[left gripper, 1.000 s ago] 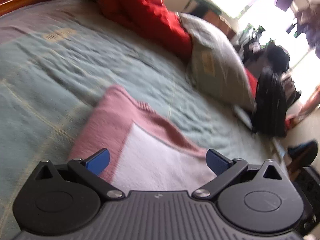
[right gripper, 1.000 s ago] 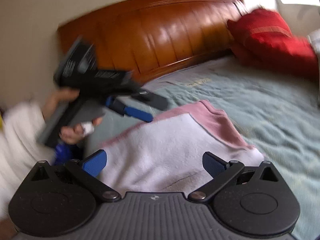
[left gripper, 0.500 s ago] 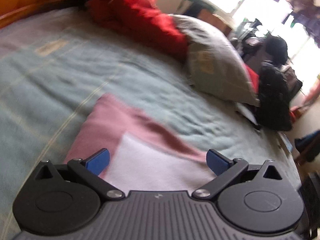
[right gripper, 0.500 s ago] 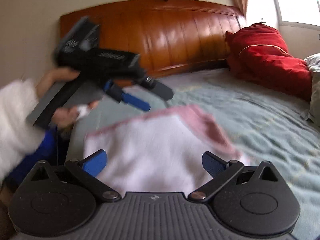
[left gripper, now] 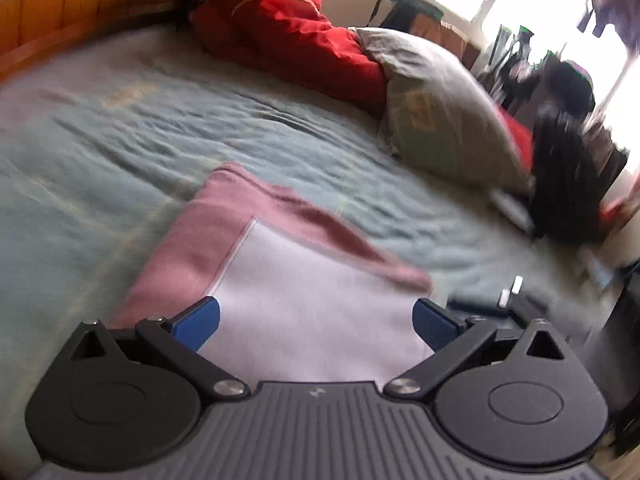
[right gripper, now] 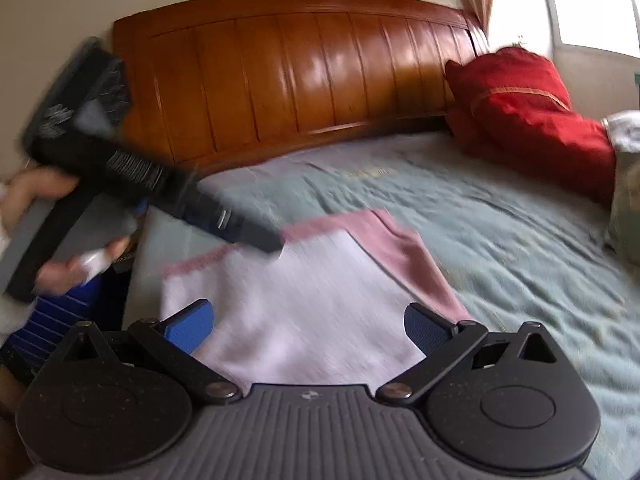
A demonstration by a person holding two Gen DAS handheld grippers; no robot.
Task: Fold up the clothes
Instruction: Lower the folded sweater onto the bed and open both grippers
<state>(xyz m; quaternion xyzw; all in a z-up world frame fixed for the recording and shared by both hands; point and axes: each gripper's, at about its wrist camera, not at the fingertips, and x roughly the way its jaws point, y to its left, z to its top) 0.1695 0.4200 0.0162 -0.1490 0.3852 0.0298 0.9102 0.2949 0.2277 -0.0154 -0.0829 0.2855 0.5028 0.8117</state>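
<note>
Left gripper point(right gripper: 256, 236): motion-blurred. Garment point(left gripper: 312, 312): near edge hidden behind gripper body (both views). Window clutter: indistinct.

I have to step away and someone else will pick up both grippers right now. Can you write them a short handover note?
Left gripper: open, empty, low over the near edge of the folded pink and white garment.
Right gripper: open, empty, above the same garment's near edge.
Garment: lies flat on the green bedspread, white panel on top, pink bands showing along two sides.
Done: it appears folded into a compact rectangle.
Left: probably tidy its edges or make one more fold; no other loose clothes are visible. Red bedding and grey pillow sit beyond it.
</note>
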